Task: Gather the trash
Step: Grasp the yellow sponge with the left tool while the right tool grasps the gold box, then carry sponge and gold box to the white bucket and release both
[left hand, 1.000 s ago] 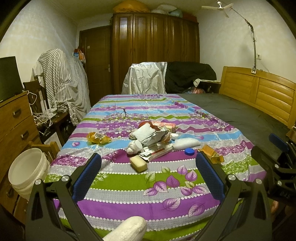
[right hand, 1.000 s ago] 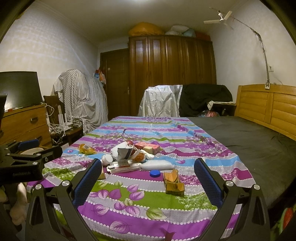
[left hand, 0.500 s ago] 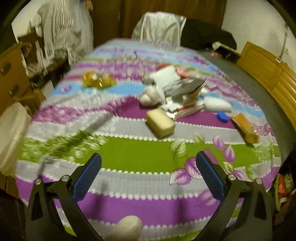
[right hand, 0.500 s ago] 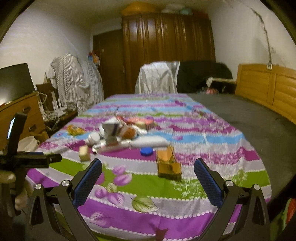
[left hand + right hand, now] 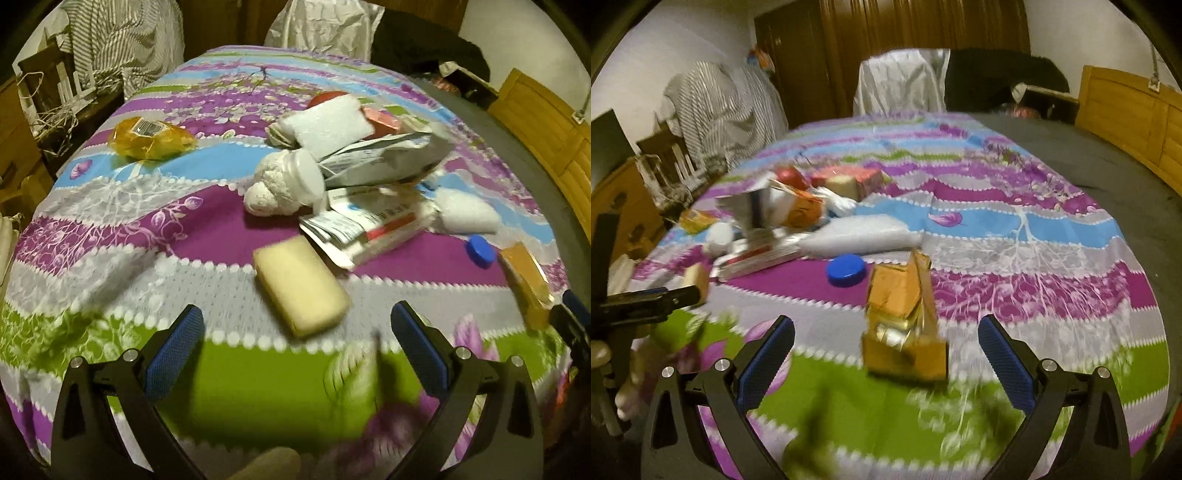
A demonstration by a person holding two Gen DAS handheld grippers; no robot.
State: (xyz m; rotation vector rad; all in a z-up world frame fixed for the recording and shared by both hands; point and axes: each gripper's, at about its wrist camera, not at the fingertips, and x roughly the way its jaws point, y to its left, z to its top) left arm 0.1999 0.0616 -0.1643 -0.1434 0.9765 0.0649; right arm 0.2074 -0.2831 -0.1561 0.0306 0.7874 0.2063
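While blurry, both grippers (image 5: pixel 295 332) (image 5: pixel 886 332) prob. open, empty.

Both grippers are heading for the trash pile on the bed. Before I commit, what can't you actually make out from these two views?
- Print on the flat cartons, left wrist view: too small, motion-blurred.
- Items under the silver bag, left wrist view: covered by it.
- Gold carton, right wrist view: blurred; contents unclear.
- Right gripper in the left wrist view: cut off by the edge.
- Any bin: none in either view.
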